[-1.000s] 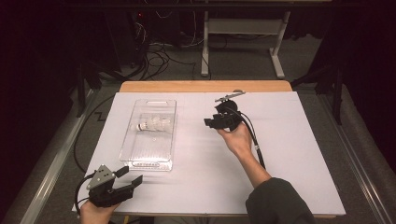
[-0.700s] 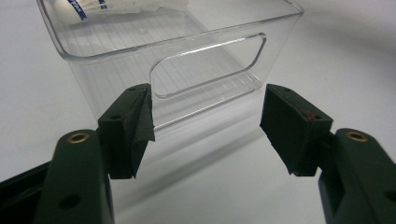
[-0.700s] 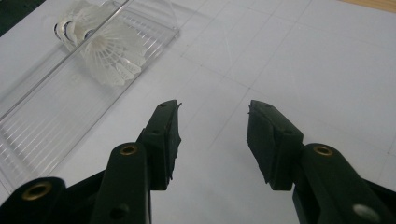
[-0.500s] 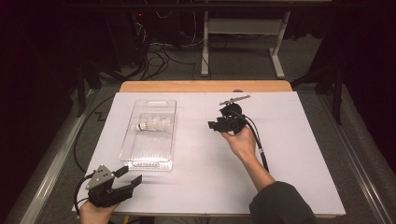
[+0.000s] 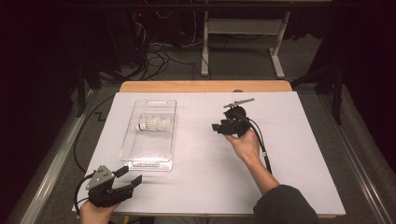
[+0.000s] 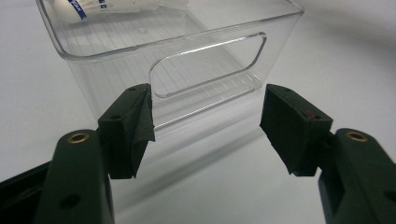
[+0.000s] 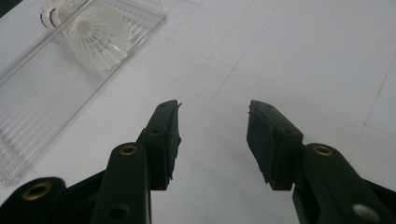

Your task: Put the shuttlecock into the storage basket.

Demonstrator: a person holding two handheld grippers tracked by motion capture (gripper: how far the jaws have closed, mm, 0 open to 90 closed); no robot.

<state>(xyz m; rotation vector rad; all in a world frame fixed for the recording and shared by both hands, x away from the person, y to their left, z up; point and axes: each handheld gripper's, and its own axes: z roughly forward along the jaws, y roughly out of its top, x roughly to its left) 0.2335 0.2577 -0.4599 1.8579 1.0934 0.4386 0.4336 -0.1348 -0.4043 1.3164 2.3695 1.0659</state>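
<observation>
A clear plastic bin (image 5: 150,135) lies on the white table at centre left, and a white shuttlecock (image 5: 154,124) rests inside it. In the left gripper view the bin's handled end wall (image 6: 205,65) stands just beyond the open jaws. My left gripper (image 5: 129,176) sits at the table's front left corner, open and empty, pointing toward the bin. My right gripper (image 5: 216,127) is held over the middle of the table, right of the bin, open with nothing between its jaws. The right gripper view looks past its jaws at the shuttlecock (image 7: 95,39) in the bin (image 7: 42,98).
The white sheet (image 5: 299,154) covers a wooden table whose far edge (image 5: 205,86) shows bare. A black cable (image 5: 261,144) trails from the right gripper along the forearm. Cables and a white stand (image 5: 243,42) lie on the floor beyond.
The right gripper has shifted slightly to the right and up the picture, away from the bin. The left gripper has stayed put.
</observation>
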